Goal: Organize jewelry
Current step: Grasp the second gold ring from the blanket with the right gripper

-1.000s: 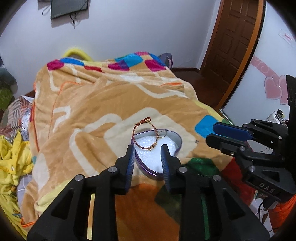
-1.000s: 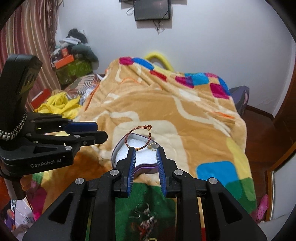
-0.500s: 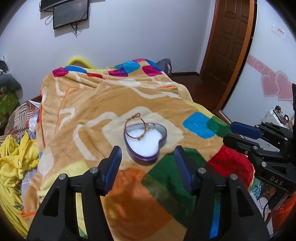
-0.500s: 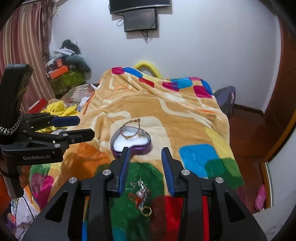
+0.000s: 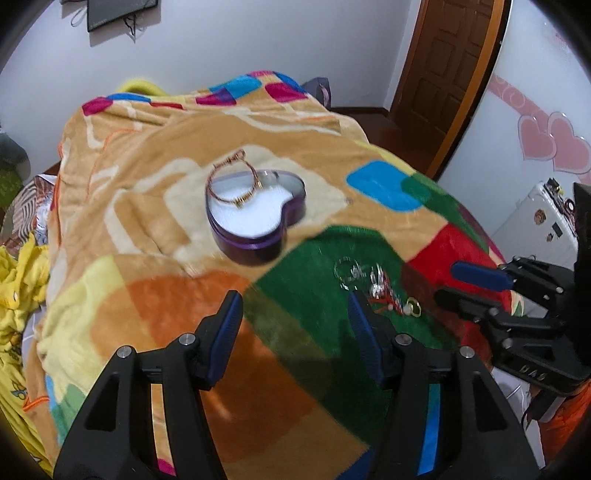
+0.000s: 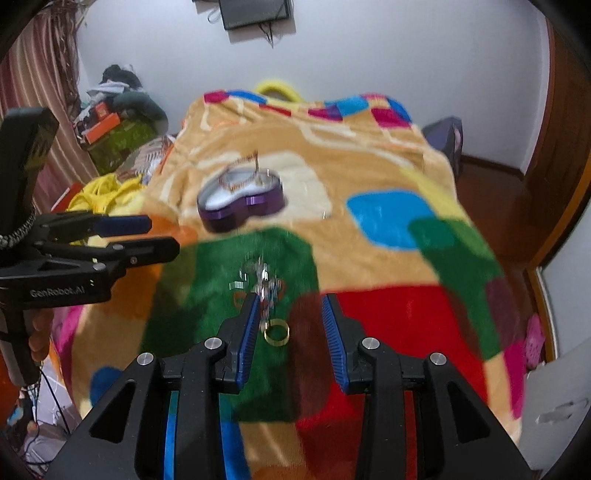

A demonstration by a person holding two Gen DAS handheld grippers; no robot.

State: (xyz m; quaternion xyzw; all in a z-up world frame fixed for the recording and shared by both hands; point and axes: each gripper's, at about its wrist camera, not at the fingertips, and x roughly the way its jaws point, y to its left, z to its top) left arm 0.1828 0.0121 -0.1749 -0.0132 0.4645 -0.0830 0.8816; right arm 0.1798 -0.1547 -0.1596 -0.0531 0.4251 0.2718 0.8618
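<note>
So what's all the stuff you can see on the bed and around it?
Heart tin: one, purple, white inside, on the blanket.
Bracelet: one, coppery, draped over the tin's rim.
Loose jewelry: small silvery pile, on the green patch; count unclear.
Ring: one, gold, nearest the right tool.
Blanket: one, orange with coloured patches, covers the bed.
Screen: one, black, on the wall.
Door: one, brown.
Heart stickers: two, pink, on the wall.
Left tool: one, black and blue, open.
Right tool: one, black and blue, open.
</note>
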